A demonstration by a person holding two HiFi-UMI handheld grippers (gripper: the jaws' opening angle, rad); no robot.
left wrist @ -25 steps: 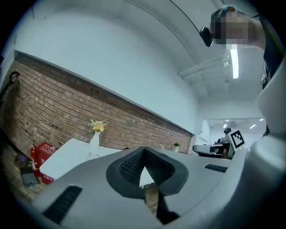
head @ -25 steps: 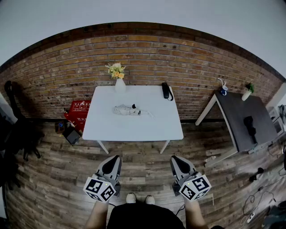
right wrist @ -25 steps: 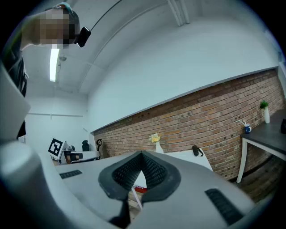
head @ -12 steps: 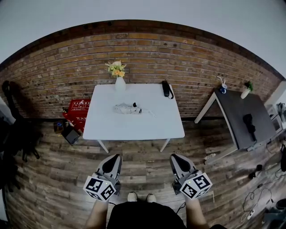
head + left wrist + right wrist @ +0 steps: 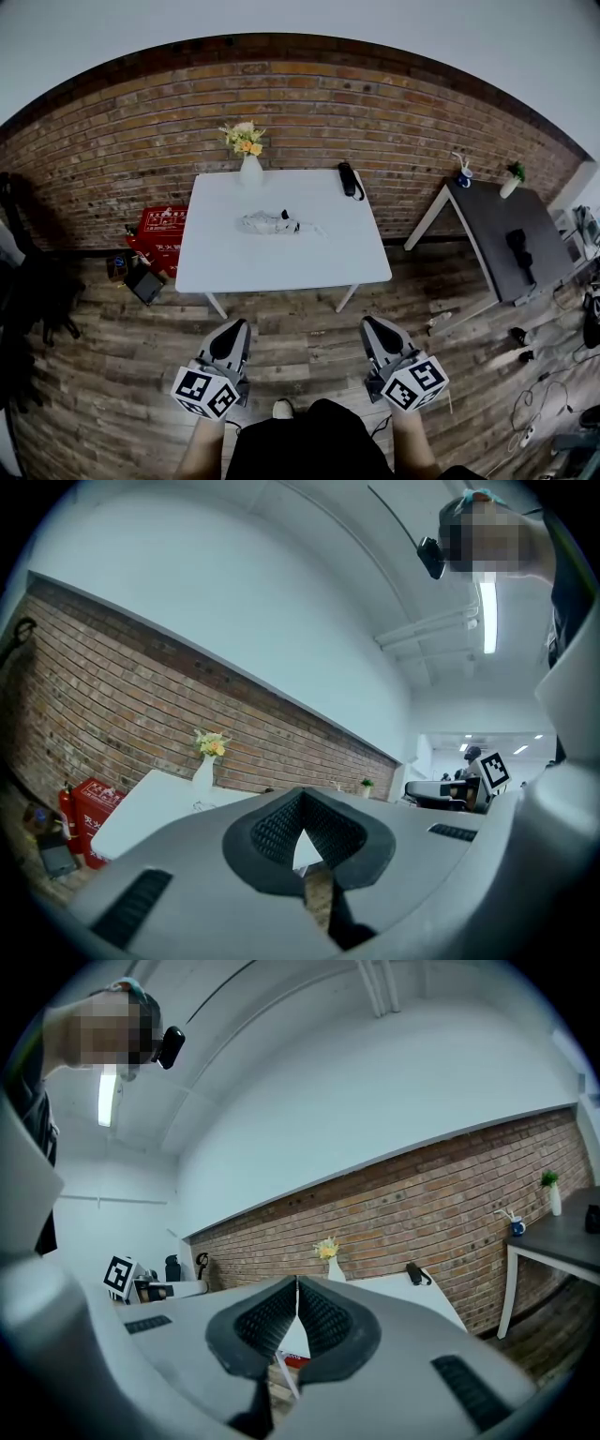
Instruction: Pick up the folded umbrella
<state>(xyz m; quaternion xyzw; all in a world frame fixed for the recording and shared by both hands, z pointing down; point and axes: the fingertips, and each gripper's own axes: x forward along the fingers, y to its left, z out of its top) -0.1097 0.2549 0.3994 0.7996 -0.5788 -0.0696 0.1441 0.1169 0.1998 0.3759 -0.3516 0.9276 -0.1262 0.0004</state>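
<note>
The folded umbrella [image 5: 275, 222], pale grey with a black handle end, lies flat near the middle of the white table [image 5: 281, 267]. Both grippers hang over the wooden floor well short of the table's front edge, pointing towards it. My left gripper [image 5: 234, 326] is shut with nothing in it, its dark ridged pads meeting in the left gripper view [image 5: 300, 796]. My right gripper [image 5: 373, 323] is shut and empty too, its pads pressed together in the right gripper view [image 5: 296, 1284]. I cannot make out the umbrella in either gripper view.
A white vase of flowers [image 5: 249, 167] and a black handset [image 5: 348, 180] stand at the table's back edge by the brick wall. A red box [image 5: 159, 230] sits on the floor at left. A dark side table [image 5: 497, 234] stands at right, cables beyond it.
Both grippers have moved a little towards the table, still shut. The table and umbrella sit slightly nearer in the head view.
</note>
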